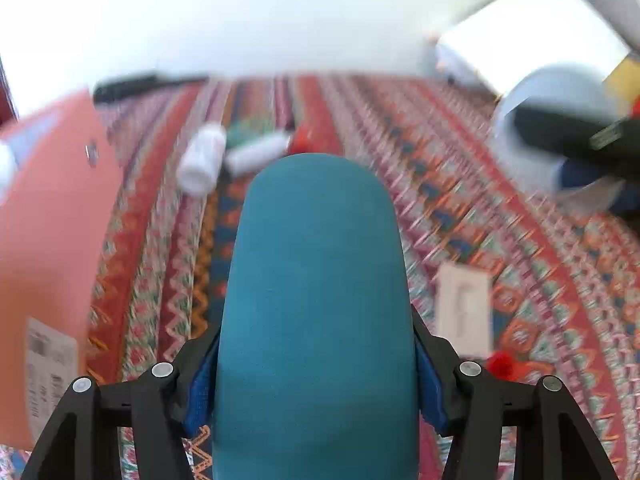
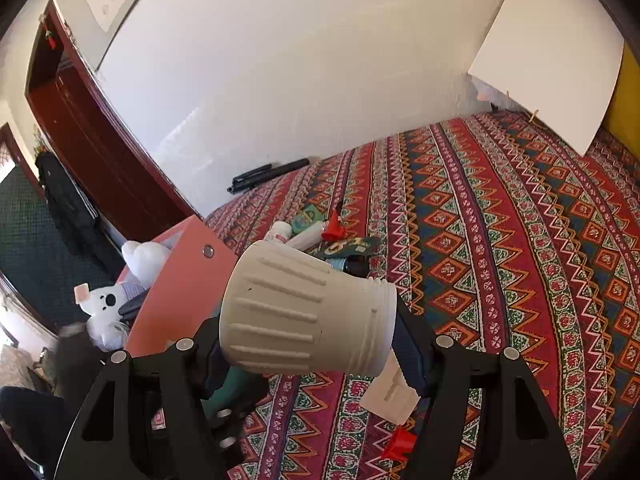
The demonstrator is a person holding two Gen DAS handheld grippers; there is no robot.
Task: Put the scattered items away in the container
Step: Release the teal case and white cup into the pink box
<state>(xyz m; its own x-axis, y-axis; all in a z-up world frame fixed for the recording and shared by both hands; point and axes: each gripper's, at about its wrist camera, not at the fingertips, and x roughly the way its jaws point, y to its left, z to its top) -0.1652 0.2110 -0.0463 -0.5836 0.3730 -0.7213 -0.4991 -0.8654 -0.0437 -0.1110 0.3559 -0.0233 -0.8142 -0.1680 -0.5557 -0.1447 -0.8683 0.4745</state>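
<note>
While my left jaws (image 1: pixel 316 396) press their blue pads against the flanks of a teal case (image 1: pixel 316 280), its long axis runs straight out ahead of me, rounded end forward. The orange box (image 1: pixel 52 208), the container I take to be the goal, stands off to my left with its wall close beside the case, so I judge the coming move to be a swing leftward and over that rim. My right jaws (image 2: pixel 308 344) are closed across a ribbed cream jar (image 2: pixel 304 316) that lies crosswise between them, threaded mouth to the right. From there the box (image 2: pixel 176 284) sits ahead and left, soft toys (image 2: pixel 120 292) already inside. My left hand looks nearer. Bottles (image 1: pixel 204 158) wait on the patterned bedspread (image 1: pixel 460 208).
</note>
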